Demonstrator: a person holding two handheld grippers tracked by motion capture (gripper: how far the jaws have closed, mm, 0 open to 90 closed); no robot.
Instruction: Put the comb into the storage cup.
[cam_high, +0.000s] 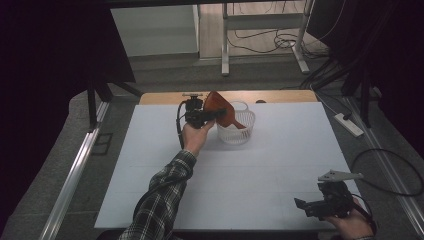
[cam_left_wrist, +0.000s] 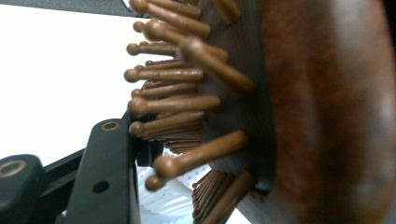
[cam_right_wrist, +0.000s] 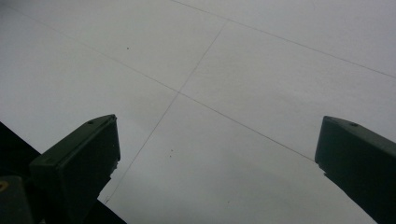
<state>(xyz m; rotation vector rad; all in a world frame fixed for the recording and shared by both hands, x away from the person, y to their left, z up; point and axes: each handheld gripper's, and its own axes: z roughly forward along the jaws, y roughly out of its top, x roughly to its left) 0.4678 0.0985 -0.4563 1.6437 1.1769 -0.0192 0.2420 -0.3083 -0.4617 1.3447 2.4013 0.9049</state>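
Jaws of left gripper (cam_high: 212, 116) clamp hairbrush (cam_high: 220, 107) over basket (cam_high: 239, 134); right gripper (cam_right_wrist: 217, 154) gapes.

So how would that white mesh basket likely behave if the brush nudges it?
The white mesh basket looks light: thin open lattice, so it probably slides easily on the smooth table. With the brown hairbrush leaning in over its rim, it might tip.

We see the left gripper (cam_high: 216, 114) clamped on a brown hairbrush (cam_high: 222, 109) over a white basket (cam_high: 236, 131) — the right gripper (cam_high: 303, 205) waits near the table (cam_high: 240, 185) edge.
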